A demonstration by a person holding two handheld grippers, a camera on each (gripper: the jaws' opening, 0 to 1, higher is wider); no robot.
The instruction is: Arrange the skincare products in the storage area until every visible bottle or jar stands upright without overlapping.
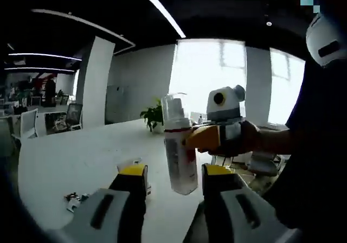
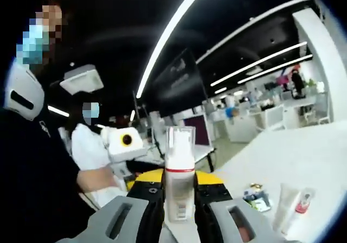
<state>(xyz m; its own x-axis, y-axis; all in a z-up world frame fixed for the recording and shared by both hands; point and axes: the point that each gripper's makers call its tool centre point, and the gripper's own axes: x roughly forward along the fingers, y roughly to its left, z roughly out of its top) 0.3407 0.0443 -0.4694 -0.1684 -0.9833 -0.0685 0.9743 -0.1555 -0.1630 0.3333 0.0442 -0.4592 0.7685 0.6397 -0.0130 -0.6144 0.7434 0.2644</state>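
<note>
Your right gripper [image 2: 179, 199] clamps one pump bottle [image 2: 179, 183] upright, lifted above the white table [image 2: 303, 156]. Your left gripper [image 1: 176, 178] stands wide, jaws flanking that bottle untouched. Two tubes [image 2: 290, 205], possibly, lie on the table.

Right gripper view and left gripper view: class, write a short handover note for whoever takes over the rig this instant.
Right claw: shut on the pump bottle, held upright in the air above the white table.
Left claw: open, holding nothing, close to the bottle.
Two tubes and a small packet sit on the table.
Done: bottle picked up.
Left: stand it upright on the table, clear of the other items; then deal with the tubes.
</note>
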